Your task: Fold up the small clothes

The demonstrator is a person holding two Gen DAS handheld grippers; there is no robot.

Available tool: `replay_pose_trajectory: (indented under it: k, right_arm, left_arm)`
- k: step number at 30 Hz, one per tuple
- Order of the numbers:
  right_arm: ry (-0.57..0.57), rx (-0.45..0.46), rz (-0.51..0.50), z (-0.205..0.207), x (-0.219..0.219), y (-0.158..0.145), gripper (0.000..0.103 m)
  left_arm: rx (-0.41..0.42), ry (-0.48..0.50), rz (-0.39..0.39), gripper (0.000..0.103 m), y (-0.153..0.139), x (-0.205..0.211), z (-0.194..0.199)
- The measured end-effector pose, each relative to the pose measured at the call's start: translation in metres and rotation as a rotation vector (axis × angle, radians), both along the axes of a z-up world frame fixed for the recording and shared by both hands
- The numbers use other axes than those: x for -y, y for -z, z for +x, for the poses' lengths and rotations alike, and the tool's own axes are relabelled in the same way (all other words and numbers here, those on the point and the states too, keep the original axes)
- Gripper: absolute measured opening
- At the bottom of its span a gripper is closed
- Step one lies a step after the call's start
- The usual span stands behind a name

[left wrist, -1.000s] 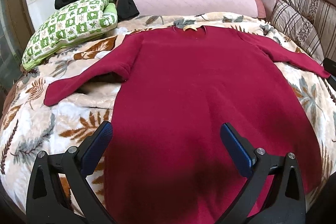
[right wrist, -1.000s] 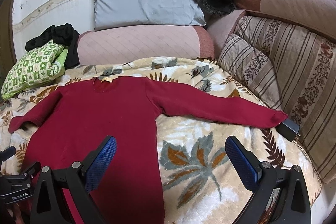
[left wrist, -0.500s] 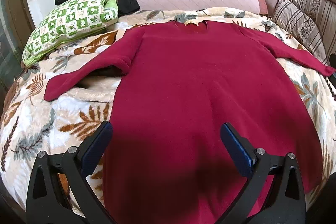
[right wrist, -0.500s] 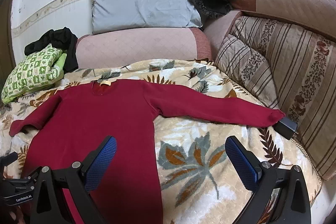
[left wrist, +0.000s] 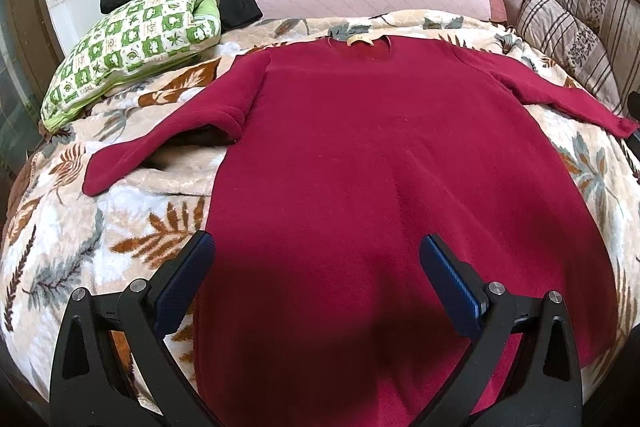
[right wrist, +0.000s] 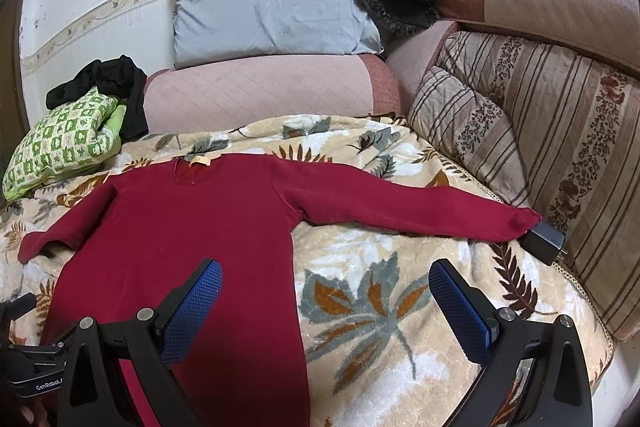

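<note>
I'm holding the left gripper (left wrist: 316, 275) spread wide and empty over the lower body of the red sweater (left wrist: 380, 163); the right gripper (right wrist: 326, 299), equally wide and empty, is hovering over its right edge on the leaf-patterned blanket (right wrist: 380, 307).

Dark red long-sleeved sweater (left wrist: 380, 163) lies flat, unfolded, on the leaf-print blanket (left wrist: 80, 247), collar at the far end. Both sleeves spread outward; the left one is buckled.

charger (right wrist: 545, 241) at R cuff, blanket (right wrist: 384, 291) btwn open
</note>
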State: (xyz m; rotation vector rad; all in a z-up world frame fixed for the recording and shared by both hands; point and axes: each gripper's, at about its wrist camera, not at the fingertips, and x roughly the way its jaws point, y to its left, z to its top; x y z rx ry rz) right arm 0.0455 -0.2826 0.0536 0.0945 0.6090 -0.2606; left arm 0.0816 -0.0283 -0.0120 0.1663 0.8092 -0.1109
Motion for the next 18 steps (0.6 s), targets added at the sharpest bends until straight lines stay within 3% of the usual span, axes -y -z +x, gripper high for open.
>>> replay_pose_trajectory:
  k: [18]
  right_arm:
    - [-0.019, 0.005, -0.008, 0.0011, -0.0085, -0.0043, 0.102]
  left_arm:
    - [-0.015, -0.013, 0.016, 0.103, -0.0042, 0.0027, 0.0012]
